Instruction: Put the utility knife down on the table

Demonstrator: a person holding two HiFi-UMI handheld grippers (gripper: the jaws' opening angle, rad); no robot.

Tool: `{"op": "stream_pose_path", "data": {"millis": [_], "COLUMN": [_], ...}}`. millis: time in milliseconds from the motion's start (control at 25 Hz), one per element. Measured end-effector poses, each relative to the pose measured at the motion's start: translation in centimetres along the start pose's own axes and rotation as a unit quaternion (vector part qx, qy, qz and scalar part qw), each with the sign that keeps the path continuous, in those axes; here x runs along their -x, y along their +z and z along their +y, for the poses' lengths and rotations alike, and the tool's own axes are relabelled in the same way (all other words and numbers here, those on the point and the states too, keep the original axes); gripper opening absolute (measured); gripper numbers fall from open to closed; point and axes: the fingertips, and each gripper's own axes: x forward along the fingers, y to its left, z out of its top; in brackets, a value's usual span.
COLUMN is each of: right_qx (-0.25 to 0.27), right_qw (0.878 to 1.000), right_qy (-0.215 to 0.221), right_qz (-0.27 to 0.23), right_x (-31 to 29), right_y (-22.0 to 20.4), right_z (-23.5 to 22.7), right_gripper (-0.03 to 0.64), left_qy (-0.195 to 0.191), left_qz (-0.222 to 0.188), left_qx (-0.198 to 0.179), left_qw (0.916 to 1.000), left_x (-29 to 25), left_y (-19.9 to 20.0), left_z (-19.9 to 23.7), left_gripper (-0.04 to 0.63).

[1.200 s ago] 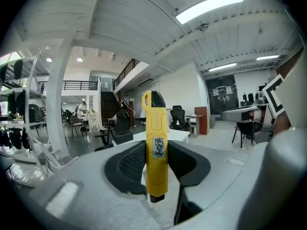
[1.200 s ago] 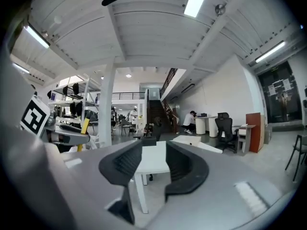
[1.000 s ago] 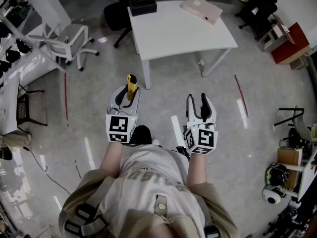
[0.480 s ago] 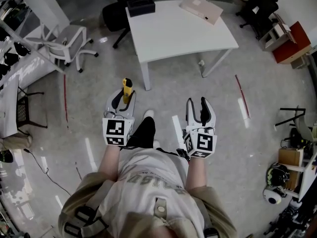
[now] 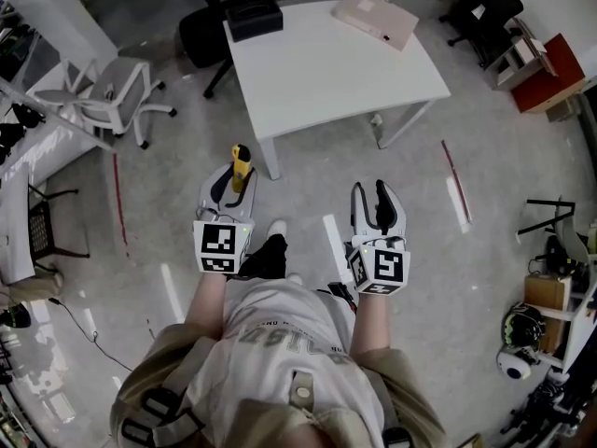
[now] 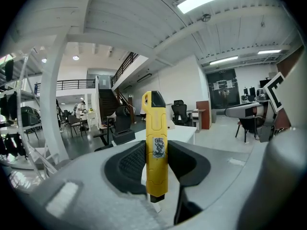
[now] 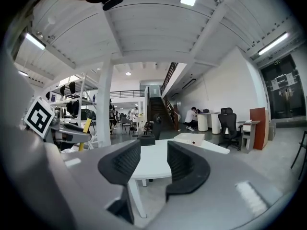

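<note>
Open workshop hall with a glossy grey floor point(image 5: 168, 203). A white worktop point(image 5: 336, 73) stands on the far side of me. It carries a black box point(image 5: 255, 19) at its far-left corner and a flat beige case point(image 5: 379, 17) along its far edge. A white office chair point(image 5: 112, 91) stands off to the left.

Left gripper point(image 5: 239, 172): clamped on the yellow utility knife point(image 6: 156, 147). Both dark pads press on the lower half of its body. The knife stands upright in the grip, and its dark-tipped end sticks out well beyond the jaws. From the head view I see it held over the floor, on the near side of the worktop and close to the near-left leg, not touching the top.

Right gripper point(image 5: 370, 189): jaws apart, and they have just been closing a little. Nothing is between them. Through the gap I see only the worktop and floor beyond. This gripper is also over the floor, level with the left one and well apart from it.
</note>
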Motion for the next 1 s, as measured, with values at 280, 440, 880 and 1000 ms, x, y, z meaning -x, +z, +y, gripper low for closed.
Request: {"op": "stream_pose_path", "data": {"millis": [280, 440, 880, 1000], "right_qx": [0.006, 0.007, 0.001, 0.008], "right_qw": [1.000, 0.999, 0.997, 0.996], "right_qy": [-0.019, -0.037, -0.075, -0.080], "right_qz": [-0.006, -0.006, 0.025, 0.029], "right_x": [-6.8, -10.1, -15.4, -16.0], "right_y": [1.9, 2.3, 1.0, 0.9], "right_z": [0.3, 0.1, -0.9, -1.3], "right_gripper": [0.175, 0.175, 0.175, 0.175], "left_qy": [-0.023, -0.039, -0.070, -0.076], "left_qz": [-0.004, -0.006, 0.022, 0.020], "left_qx": [-0.010, -0.023, -0.021, -0.015], "left_qw": [0.9997, 0.9989, 0.9971, 0.9968], "left_x": [-6.0, -9.2, -14.6, -15.5], "left_y": [2.0, 2.9, 1.5, 1.5], "left_z": [4.4, 6.5, 9.9, 10.1], "left_gripper": [0.137, 0.137, 0.137, 0.137]}}
